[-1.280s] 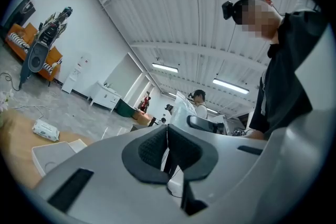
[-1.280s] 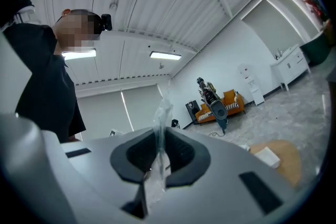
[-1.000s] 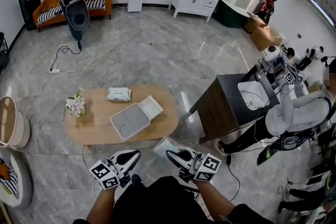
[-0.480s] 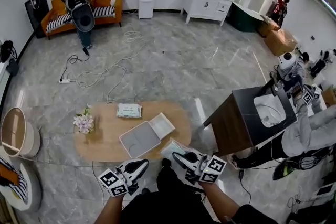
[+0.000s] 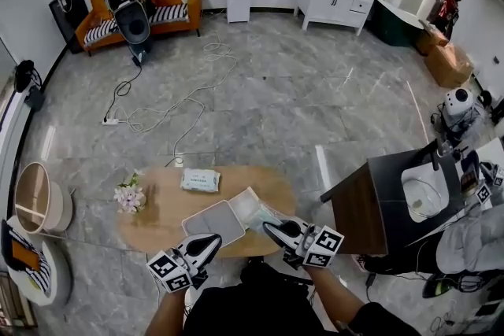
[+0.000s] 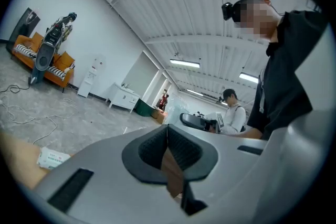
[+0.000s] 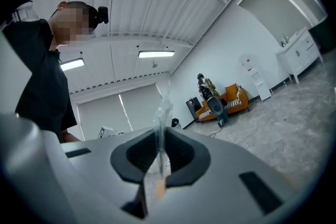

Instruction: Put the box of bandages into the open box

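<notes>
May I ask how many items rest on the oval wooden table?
3: flowers at its left end, a white packet at the far edge, the open box at the front. The right gripper holds the bandage pack, not counted.

The head view is bright and evenly lit, with no hard shadows. The polished floor (image 5: 268, 106) carries pale streaks of reflected light right of centre. The wide lens bows the walls and floor lines towards the edges.

Both gripper views are round pictures with black corners. Ceiling lights (image 6: 185, 64) glare white there, one strip at the upper left of the left gripper view. The left gripper (image 6: 167, 139) and right gripper (image 7: 159, 152), close to the lens, look soft and grey. The clear wrap of the box of bandages (image 7: 160, 113) catches a faint glint.
</notes>
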Tool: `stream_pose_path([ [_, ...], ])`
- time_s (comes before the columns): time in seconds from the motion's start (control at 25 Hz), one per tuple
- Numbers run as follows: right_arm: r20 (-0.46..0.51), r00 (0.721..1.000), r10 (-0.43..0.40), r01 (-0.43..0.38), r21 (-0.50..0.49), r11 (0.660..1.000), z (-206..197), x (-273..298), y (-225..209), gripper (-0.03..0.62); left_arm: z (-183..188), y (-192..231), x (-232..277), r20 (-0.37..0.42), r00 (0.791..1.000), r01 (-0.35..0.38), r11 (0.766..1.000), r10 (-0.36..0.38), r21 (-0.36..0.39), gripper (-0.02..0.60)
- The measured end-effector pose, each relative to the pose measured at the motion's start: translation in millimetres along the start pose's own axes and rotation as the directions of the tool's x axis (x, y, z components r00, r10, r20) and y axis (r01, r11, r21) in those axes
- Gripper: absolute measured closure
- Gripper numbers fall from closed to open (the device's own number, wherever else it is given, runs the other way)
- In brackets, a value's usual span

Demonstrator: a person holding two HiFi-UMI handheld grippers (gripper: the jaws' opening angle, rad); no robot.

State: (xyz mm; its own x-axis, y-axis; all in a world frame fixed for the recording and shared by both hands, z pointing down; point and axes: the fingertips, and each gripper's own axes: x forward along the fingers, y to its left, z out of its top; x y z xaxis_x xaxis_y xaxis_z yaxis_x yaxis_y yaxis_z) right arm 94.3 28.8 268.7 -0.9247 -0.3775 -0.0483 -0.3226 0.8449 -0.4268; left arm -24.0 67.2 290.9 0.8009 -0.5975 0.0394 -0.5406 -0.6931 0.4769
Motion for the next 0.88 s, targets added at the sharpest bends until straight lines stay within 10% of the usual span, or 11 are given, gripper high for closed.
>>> stream_pose_path([
  [0.36, -0.123, 0.990, 0.066, -0.058, 0.064, 0.996, -33, 24, -100, 0.562, -7, 63, 43, -0.032, 0.988, -0.149, 0.988, 0.150, 0.024, 0.565],
  [0.88, -0.317, 0.948, 0.010, 0.064, 0.221, 0.973, -175, 62, -209, 0.562, -101, 182, 53, -0.161, 0.979, -0.137, 0.988, 0.125, -0.071, 0.565],
])
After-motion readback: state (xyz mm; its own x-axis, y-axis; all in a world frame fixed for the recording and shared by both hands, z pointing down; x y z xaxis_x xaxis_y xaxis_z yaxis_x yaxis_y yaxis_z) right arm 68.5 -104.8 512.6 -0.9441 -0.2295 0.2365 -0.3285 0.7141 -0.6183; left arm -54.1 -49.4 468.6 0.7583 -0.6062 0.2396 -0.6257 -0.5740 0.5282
